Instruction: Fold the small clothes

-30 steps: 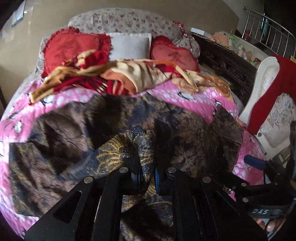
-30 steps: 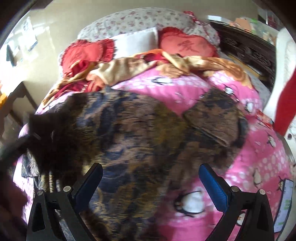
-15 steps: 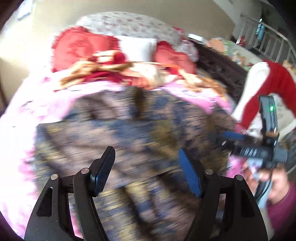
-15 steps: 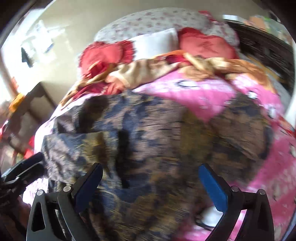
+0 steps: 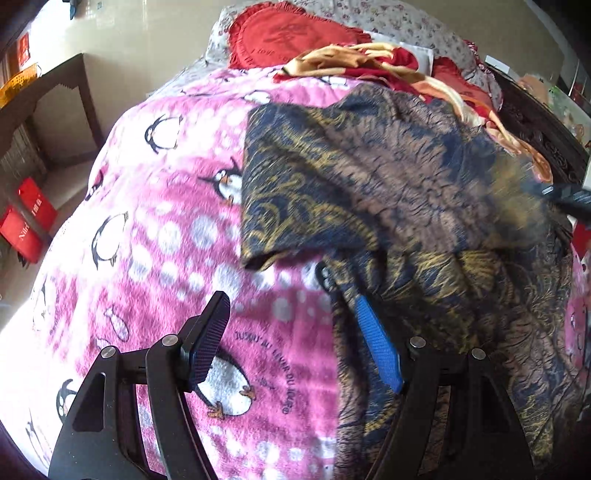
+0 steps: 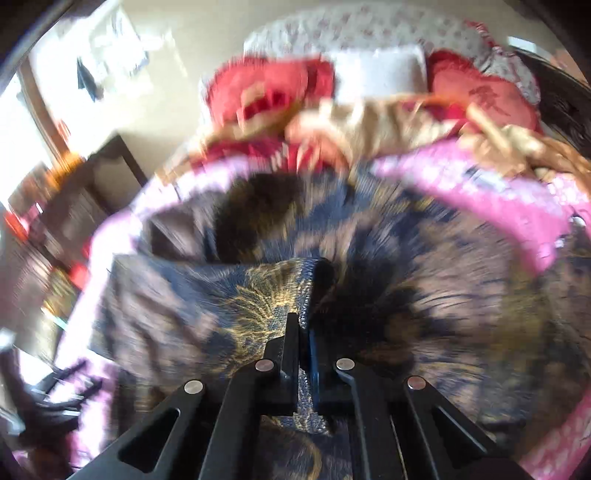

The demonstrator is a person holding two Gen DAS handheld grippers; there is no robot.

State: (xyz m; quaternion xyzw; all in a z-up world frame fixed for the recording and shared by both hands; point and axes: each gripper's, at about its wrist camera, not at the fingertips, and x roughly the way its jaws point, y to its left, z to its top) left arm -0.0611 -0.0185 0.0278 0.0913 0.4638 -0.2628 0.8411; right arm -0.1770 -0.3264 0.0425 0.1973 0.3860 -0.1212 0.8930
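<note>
**A:** So where are your tongs at right now?

**B:** My right tongs (image 6: 303, 332) are clamped shut on a bunched fold of the dark patterned garment (image 6: 258, 295); you can see the cloth pinched between the two pads and riding up out of them. My left tongs (image 5: 291, 343) are spread wide with nothing between the pads, hovering over the pink penguin blanket (image 5: 147, 221) on the bed.

**A:** And the garment from the left side?

**B:** That's the bit that matters. It lies off to the right of the left tongs. The right-hand blue pad (image 5: 376, 350) sits just at the garment's near left edge, while the other pad is over bare blanket. The folded-over corner (image 5: 258, 258) is ahead and slightly right, near but apart.

**A:** Long axis?

**B:** Roughly running away from me toward the red pillows (image 5: 291, 33), I'd say, though the right view is too blurry to be sure.

**A:** Which hand goes next?

**B:** My guess is the left, since it's free and nearest that loose left edge. It'd need to shift right so the edge sits between the pads.
</note>
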